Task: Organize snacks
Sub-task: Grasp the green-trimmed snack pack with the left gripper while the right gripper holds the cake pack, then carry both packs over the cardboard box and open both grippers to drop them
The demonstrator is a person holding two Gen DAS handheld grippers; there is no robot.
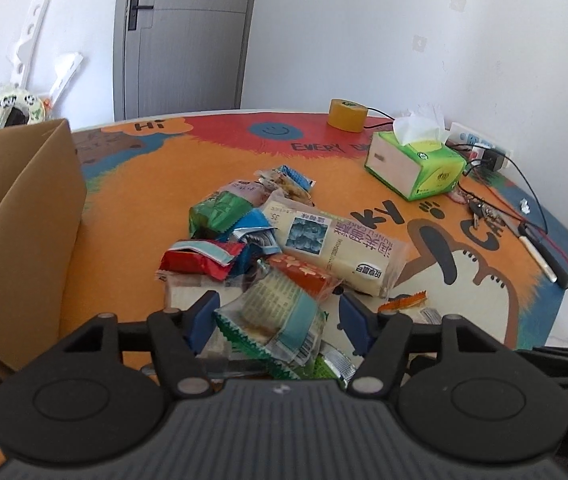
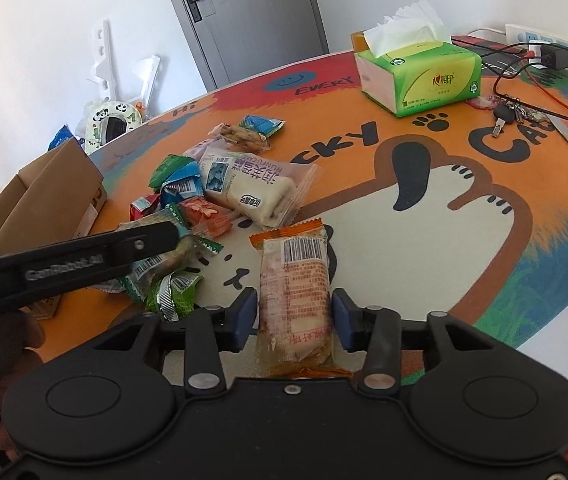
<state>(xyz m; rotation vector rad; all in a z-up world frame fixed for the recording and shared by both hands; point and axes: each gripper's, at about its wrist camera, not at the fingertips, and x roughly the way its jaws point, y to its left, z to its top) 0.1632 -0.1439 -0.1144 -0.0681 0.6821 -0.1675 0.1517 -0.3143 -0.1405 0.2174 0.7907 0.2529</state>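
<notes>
While the pile of snacks (image 1: 268, 232) lies in the middle of the round table (image 1: 132, 208) with its cartoon cat cover, each gripper has one packet between its blue pads. On the left wrist view, the left gripper (image 1: 280, 316) stands over a clear packet with a teal band (image 1: 280, 320) at the near edge of the pile; the left pad seems to touch the wrapper, but the right pad is a little apart from it, so the jaws are half wide and not pressing. On the right wrist view, the right gripper (image 2: 295, 314) has an orange-edged packet with a barcode (image 2: 294, 280) between its pads; the left pad is at the wrapper and the right pad just beside it, and I cannot tell if they really squeeze it. This packet lies apart from the pile, on the pale part of the cover. A long white cake packet (image 2: 252, 188) lies at the right side of the pile. An open cardboard box (image 1: 16, 216) stands left of the snacks. Far behind are a green tissue box (image 1: 416, 160), a roll of yellow tape (image 1: 346, 115) and some keys (image 2: 512, 114).
</notes>
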